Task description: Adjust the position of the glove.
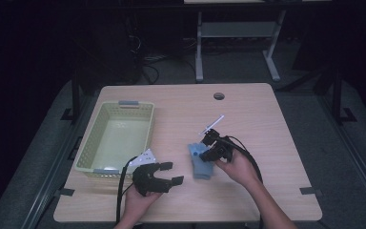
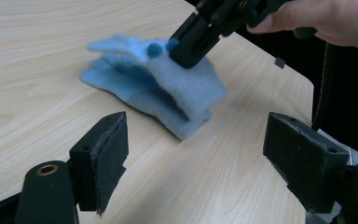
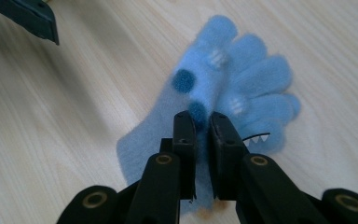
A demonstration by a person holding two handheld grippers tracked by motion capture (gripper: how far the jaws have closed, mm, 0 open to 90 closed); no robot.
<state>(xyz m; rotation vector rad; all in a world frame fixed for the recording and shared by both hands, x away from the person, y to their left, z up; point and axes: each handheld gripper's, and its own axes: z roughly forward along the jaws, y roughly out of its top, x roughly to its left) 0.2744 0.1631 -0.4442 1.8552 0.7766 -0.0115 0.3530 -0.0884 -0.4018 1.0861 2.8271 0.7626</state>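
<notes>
I see the big wooden table (image 1: 267, 143) with a yellow basket (image 1: 91, 148) on its left side. The blue gloves (image 3: 242, 88) lie in a pile near the middle of the table. My right gripper (image 3: 203, 130) is pinched tight on a glove. My left gripper (image 2: 196, 149) waits wide apart just beside them.

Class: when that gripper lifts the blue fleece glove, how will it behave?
The blue fleece glove is probably floppy: its layers sag and fold on the table. It looks light. The right gripper, pinching one fuzzy fold, should hold without slipping, while the rest likely dangles.
</notes>
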